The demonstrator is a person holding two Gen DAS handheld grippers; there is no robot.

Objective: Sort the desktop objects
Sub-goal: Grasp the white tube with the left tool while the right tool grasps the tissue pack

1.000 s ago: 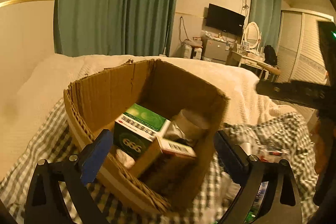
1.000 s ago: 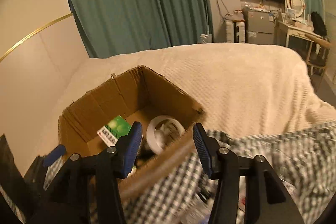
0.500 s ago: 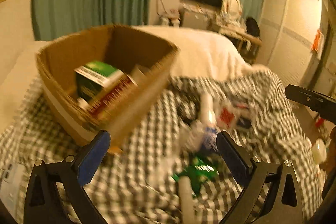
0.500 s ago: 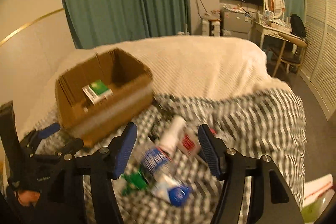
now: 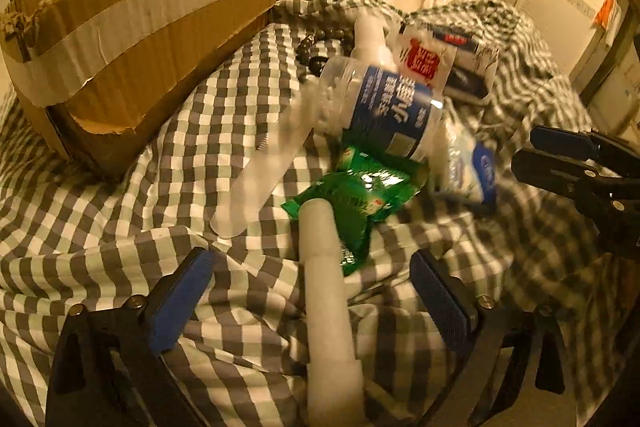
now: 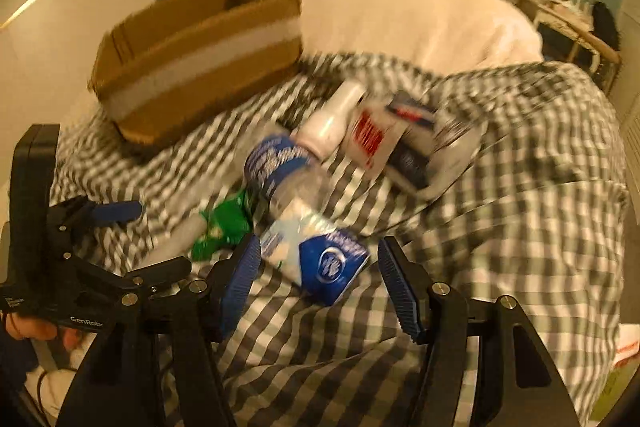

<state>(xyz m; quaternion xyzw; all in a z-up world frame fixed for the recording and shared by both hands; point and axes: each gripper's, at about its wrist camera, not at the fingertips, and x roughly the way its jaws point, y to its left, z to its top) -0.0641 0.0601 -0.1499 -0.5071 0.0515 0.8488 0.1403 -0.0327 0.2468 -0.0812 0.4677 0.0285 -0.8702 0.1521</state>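
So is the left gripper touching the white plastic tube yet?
Cannot tell. In the left wrist view the white plastic tube runs between the open left gripper fingers, clear of both pads, but its near end is hidden low in the frame.

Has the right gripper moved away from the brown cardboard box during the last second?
Yes. The right gripper has drawn back and down from the brown cardboard box, which now sits farther off, and brackets a blue-and-white packet.

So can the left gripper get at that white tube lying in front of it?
Probably yes. The left gripper is open, and the white tube lies between its fingers on the checked cloth, nothing covering its near end; only its far tip overlaps the green packet.
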